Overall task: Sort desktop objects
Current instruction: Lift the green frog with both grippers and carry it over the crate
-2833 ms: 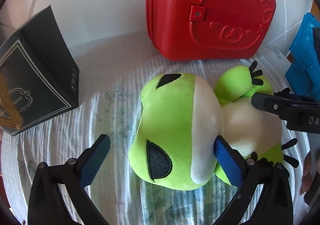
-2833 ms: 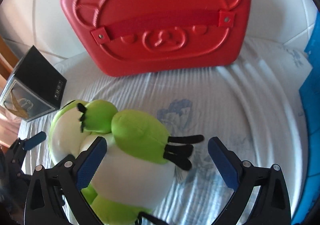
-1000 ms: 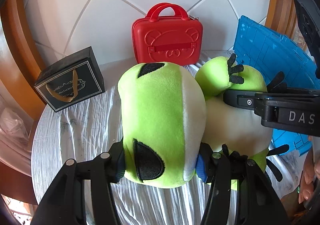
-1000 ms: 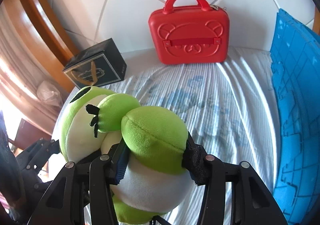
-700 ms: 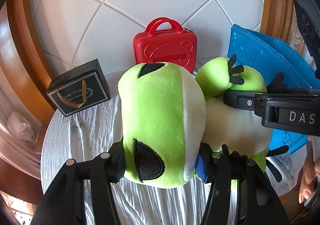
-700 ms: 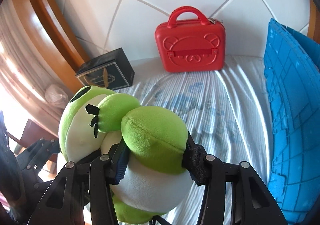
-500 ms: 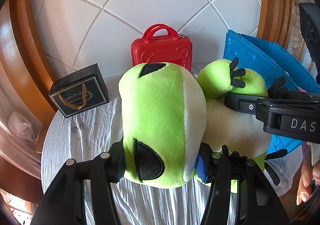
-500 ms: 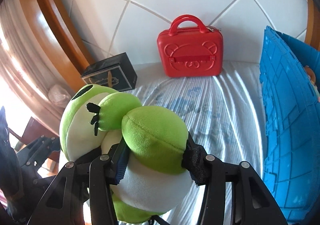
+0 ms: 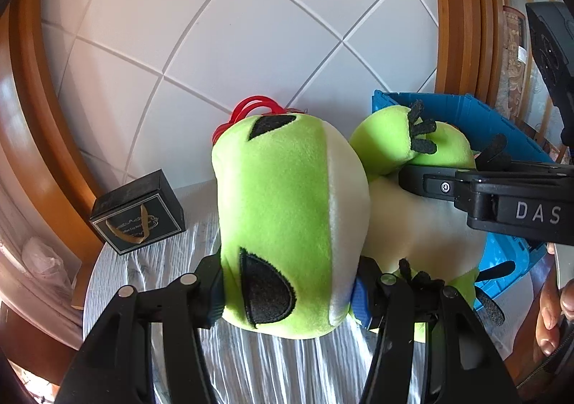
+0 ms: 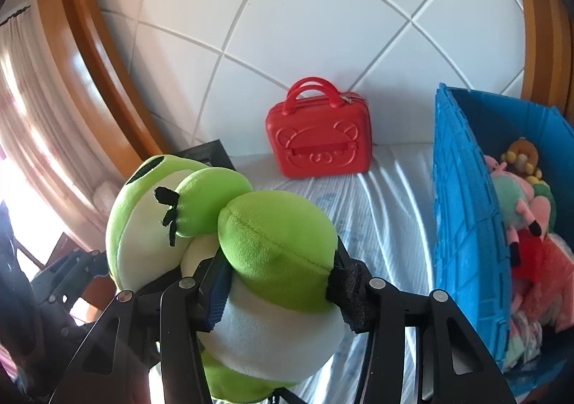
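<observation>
A green and cream frog plush hangs in the air above the table, held at both ends. My left gripper is shut on its head, pads pressed into both sides. My right gripper is shut on a green leg and the belly of the frog plush. In the left wrist view the right gripper's black finger crosses the plush's body from the right. A blue crate stands at the right, with several soft toys inside.
A red bear-face case stands against the white tiled wall at the back. A black gift box sits at the table's left. The table wears a pale striped cloth. Wooden frames flank the wall. A person's fingers show at the right edge.
Both grippers have risen with the frog plush held between them. The table, red case and black box look smaller and farther below, and the inside of the blue crate has come into view.
</observation>
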The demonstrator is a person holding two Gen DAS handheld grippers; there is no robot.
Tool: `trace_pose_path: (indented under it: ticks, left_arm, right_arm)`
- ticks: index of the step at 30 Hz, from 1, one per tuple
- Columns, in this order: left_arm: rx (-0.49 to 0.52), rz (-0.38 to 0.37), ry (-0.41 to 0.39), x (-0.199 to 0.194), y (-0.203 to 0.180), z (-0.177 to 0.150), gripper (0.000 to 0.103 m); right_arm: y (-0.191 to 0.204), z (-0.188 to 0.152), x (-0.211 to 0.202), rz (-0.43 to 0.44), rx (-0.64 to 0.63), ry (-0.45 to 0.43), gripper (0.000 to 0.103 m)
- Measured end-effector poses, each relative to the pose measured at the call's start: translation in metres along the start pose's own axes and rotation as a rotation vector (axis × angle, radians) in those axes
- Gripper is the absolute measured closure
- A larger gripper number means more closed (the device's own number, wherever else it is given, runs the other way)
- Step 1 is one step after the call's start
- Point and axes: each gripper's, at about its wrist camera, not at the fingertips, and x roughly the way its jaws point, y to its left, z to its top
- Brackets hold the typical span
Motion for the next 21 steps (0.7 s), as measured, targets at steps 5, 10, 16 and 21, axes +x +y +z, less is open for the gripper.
trace_pose_path:
  ticks: [5, 10, 16, 21]
  left_arm:
    - [0.029, -0.024, -0.051, -0.011, -0.034, 0.024, 0.049]
    - [0.061, -0.053, -0.084, -0.013, -0.068, 0.043, 0.049]
    - [0.106, -0.095, -0.104, -0.012, -0.109, 0.061, 0.049]
    - [0.139, -0.131, -0.114, -0.007, -0.141, 0.071, 0.049]
  right_arm:
    - [-0.029, 0.016, -0.032, -0.017, 0.021, -0.032, 0.053]
    - [-0.056, 0.027, -0.06, -0.049, 0.034, -0.071, 0.053]
    - [-0.094, 0.031, -0.088, -0.097, 0.058, -0.106, 0.052]
    - [-0.124, 0.032, -0.107, -0.132, 0.089, -0.126, 0.052]
